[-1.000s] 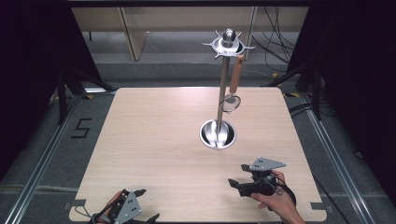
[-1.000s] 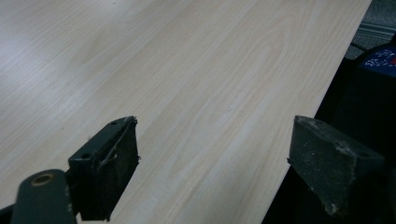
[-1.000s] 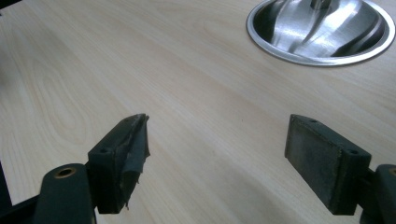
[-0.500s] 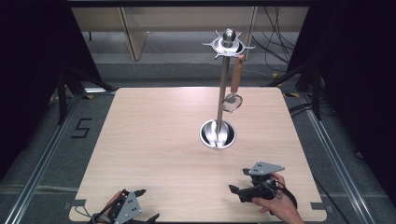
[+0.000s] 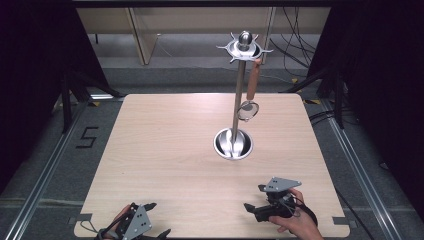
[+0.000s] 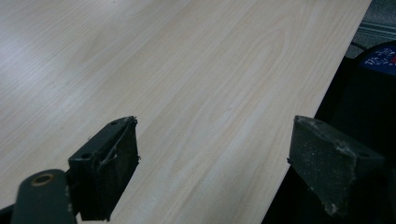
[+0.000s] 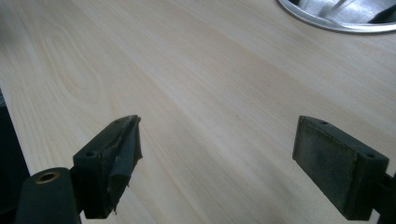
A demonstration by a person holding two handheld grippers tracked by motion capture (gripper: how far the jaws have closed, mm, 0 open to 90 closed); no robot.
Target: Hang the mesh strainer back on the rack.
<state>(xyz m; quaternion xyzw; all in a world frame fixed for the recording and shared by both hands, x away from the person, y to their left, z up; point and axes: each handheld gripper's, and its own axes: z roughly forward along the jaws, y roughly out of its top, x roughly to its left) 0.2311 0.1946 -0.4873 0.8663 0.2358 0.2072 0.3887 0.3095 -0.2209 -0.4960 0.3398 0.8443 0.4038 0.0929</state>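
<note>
A steel utensil stand rises from a round base right of the table's middle, with a ring of hooks at its top. A brown-handled utensil hangs from one hook, its round metal head beside the pole. My right gripper lies near the front edge, right of centre, open and holding nothing; the rim of the base shows at the top of the right gripper view. My left gripper rests at the front left edge, open over bare wood.
The light wooden table stands on a grey floor with metal rails at both sides. Cables lie behind the table at the back right. The table's edge runs close beside the left gripper's right jaw.
The right gripper has drawn back toward the table's near edge and slightly right. The left gripper and the stand have not moved.
</note>
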